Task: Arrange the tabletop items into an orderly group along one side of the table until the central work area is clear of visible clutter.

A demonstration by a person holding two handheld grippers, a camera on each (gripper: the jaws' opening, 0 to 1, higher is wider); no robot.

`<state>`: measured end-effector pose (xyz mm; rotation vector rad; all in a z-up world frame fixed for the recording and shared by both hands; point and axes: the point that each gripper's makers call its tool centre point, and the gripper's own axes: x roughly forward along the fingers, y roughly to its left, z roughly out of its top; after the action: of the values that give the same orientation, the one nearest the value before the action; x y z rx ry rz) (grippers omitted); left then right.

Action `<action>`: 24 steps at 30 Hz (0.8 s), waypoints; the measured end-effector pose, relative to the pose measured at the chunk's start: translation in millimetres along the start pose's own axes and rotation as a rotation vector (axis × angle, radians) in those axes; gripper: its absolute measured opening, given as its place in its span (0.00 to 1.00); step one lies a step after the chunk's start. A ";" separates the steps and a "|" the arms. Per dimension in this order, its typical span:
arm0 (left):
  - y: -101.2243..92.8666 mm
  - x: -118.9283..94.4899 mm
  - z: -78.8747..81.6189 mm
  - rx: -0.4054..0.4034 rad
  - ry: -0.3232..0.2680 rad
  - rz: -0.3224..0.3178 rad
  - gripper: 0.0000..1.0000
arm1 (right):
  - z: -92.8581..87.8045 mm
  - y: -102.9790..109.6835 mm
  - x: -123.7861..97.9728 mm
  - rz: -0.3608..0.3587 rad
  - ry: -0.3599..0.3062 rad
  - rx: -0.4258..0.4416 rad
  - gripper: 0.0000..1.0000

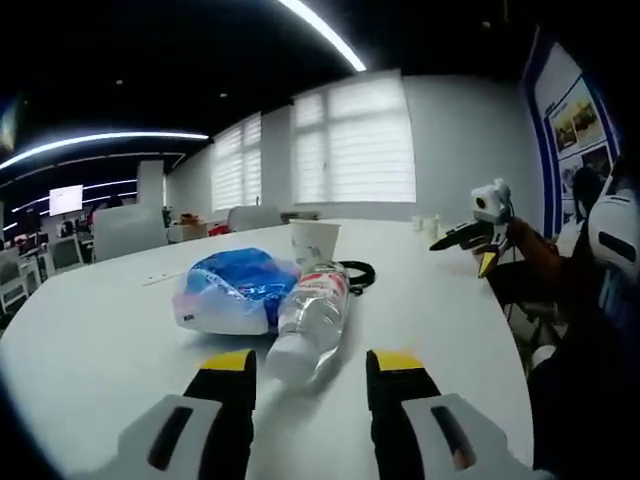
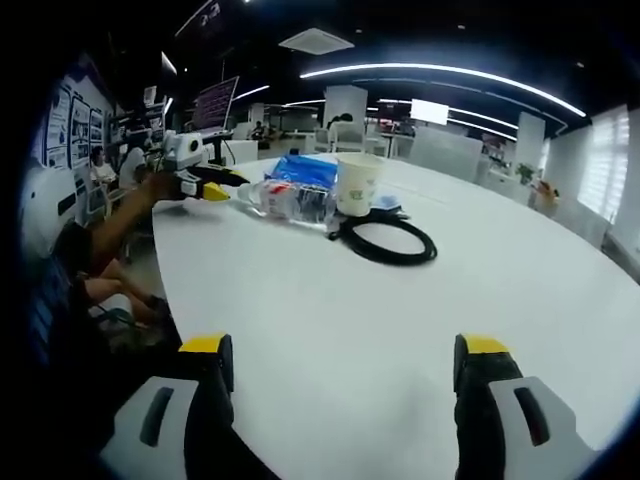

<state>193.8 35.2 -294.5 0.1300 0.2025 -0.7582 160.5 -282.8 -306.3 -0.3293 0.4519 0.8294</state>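
White table [image 2: 330, 330] bears one bottle [image 1: 310, 320], cup [image 2: 358, 184], bag [image 1: 232, 290], cable [image 2: 388, 240]; both tongs wide open, empty.

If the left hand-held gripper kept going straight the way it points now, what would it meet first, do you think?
Most likely the clear plastic water bottle, lying on its side with its near end between the open jaws of the left hand-held gripper. The blue-and-white bag lies left of that line.
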 end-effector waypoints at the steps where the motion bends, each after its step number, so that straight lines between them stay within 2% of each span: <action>1: 0.3 0.2 -0.2 0.001 0.002 -0.001 0.42 | 0.0 0.2 0.3 0.001 0.001 0.000 0.87; 24: 1.6 5.9 2.8 0.008 0.005 -0.007 0.39 | 1.3 1.4 2.5 -0.004 0.000 0.007 0.88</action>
<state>199.4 31.9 -293.1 0.1388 0.2048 -0.7658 161.2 -279.7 -306.6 -0.3240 0.4542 0.8237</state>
